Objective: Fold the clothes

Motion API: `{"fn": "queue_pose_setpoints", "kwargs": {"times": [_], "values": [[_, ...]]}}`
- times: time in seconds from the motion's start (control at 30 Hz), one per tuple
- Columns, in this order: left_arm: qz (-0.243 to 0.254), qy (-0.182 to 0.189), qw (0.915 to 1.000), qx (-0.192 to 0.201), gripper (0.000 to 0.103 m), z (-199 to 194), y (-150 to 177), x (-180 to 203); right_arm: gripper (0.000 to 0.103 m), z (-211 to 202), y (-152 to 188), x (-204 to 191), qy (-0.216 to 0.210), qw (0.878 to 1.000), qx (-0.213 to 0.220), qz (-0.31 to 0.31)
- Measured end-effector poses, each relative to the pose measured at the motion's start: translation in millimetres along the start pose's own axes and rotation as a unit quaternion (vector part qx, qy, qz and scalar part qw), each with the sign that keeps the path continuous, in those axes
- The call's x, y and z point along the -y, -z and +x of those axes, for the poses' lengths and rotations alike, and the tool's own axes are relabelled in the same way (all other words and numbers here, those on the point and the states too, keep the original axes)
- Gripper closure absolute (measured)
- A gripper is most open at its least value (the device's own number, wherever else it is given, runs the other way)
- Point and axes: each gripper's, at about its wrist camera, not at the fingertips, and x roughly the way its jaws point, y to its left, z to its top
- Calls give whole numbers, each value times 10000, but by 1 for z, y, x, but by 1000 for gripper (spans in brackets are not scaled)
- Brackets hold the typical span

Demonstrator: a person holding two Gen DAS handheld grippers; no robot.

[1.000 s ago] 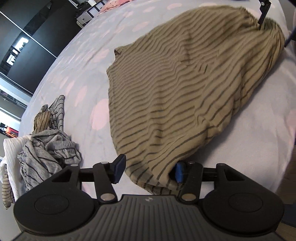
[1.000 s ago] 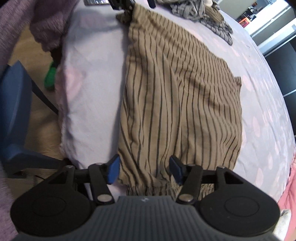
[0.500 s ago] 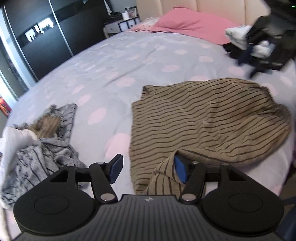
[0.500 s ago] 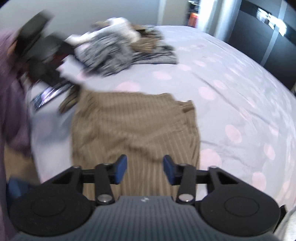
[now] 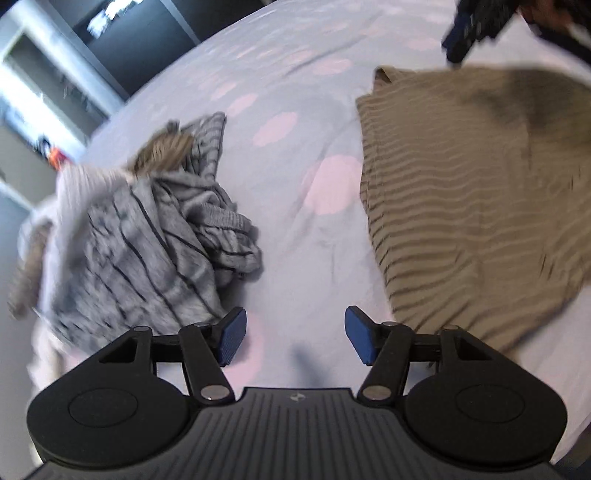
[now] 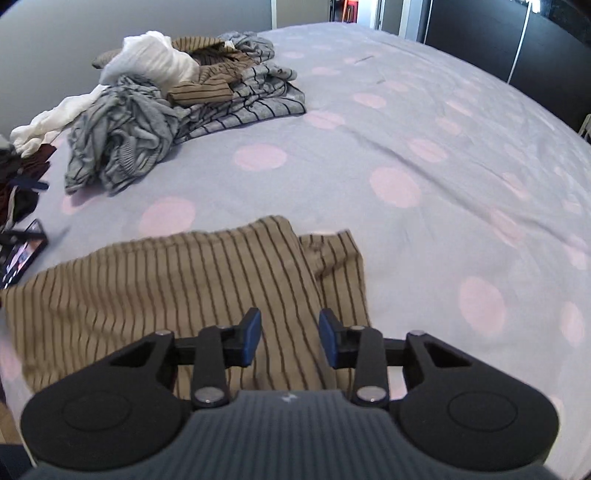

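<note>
one tan striped garment (image 6: 177, 280), one clothes pile (image 6: 177, 92)

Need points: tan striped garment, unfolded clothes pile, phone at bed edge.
tan striped garment (image 6: 177, 284), right wrist view, middle of its top layer
unfolded clothes pile (image 6: 147, 122), right wrist view, grey striped part
phone (image 6: 20, 260), right wrist view, its screen

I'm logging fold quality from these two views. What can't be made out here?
- Left wrist view: the tan striped garment is motion-blurred, cut by the right edge; fold edges unclear.
- Left wrist view: the right gripper is a dark smear at the top edge.
- Right wrist view: the garment's near edge sits behind the right gripper body.
- Right wrist view: the dark clutter at the left edge is cropped.
</note>
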Motion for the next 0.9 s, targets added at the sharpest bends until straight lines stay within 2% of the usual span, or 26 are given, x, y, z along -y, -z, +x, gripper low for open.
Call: {"fn": "queue_pose_setpoints", "kwargs": {"times": [0.1, 0.27, 0.37, 0.4, 0.43, 0.47, 0.53, 0.63, 0.77, 0.9], "values": [[-425, 433, 9982, 18, 45, 2, -7, -7, 67, 24, -19, -1, -49, 10000, -62, -13], [-550, 1072, 9926, 140, 45, 9, -15, 1, 67, 62, -45, -1, -78, 9998, -174, 19], [-492, 1024, 9935, 55, 45, 16, -15, 8, 68, 81, -54, -1, -65, 9997, -246, 59], [-467, 965, 9942, 32, 45, 17, -15, 9, 76, 87, -57, -1, -70, 9996, -271, 82], [-450, 919, 9948, 27, 45, 17, -14, 9, 91, 90, -58, -2, -112, 9995, -289, 95], [-459, 895, 9949, 33, 45, 17, -14, 8, 97, 92, -60, -2, -160, 9993, -306, 107], [-579, 847, 9947, 36, 45, 15, -14, 3, 100, 92, -62, -4, -220, 9993, -298, 53], [-755, 719, 9945, 106, 45, 13, -15, -5, 101, 74, -65, -7, -26, 9998, -122, -142], [-869, 703, 9934, 257, 45, 4, -17, -10, 101, 38, -68, 7, 270, 9996, 107, -26], [-740, 737, 9940, 315, 45, -4, -18, -10, 101, 34, -65, 24, 793, 9966, 115, 180]]}}
